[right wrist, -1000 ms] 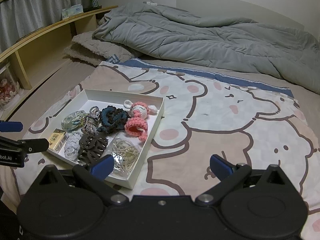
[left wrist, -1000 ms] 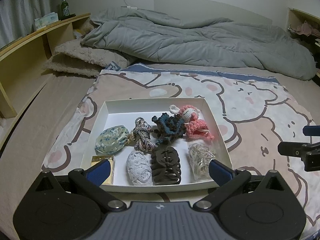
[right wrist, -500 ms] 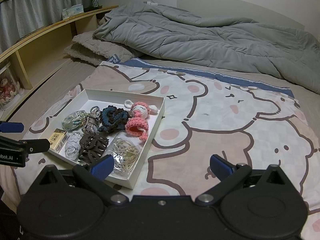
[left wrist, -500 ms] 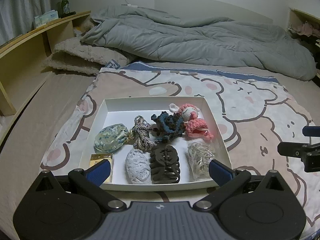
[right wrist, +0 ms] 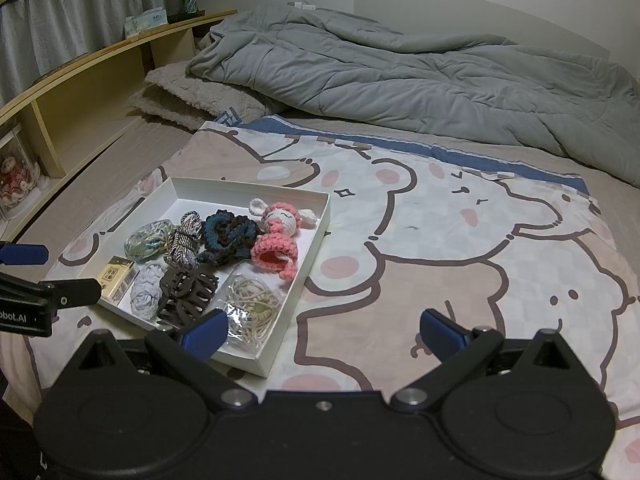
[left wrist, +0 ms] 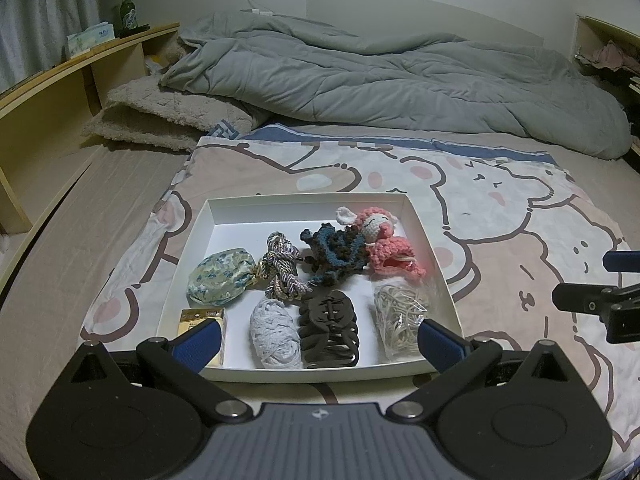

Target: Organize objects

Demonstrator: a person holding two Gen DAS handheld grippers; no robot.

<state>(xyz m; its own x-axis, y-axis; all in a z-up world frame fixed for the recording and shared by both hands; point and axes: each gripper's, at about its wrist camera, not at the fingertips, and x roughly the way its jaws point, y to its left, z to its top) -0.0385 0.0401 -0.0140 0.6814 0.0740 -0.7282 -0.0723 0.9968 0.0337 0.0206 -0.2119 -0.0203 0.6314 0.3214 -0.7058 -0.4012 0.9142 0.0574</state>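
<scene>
A white tray [left wrist: 240,208] lies on the bear-print blanket and also shows in the right wrist view [right wrist: 312,236]. It holds a pink crochet doll [left wrist: 386,242], a dark blue scrunchie [left wrist: 336,252], a braided cord [left wrist: 282,268], a floral pouch [left wrist: 220,276], a white scrunchie [left wrist: 274,330], a brown hair claw [left wrist: 330,328], a bag of rubber bands [left wrist: 400,312] and a gold box [left wrist: 200,316]. My left gripper [left wrist: 318,338] is open over the tray's near edge. My right gripper [right wrist: 322,330] is open and empty to the tray's right.
A grey duvet [left wrist: 380,76] and a beige pillow [left wrist: 160,116] lie at the back. A wooden shelf [left wrist: 60,80] runs along the left with a green bottle [left wrist: 127,12] and a tissue box [left wrist: 90,38]. The bear blanket [right wrist: 460,240] spreads right of the tray.
The left gripper's view has drifted slightly, with the tray sitting a little more centred. Both grippers stay open and nothing in the tray has moved.
</scene>
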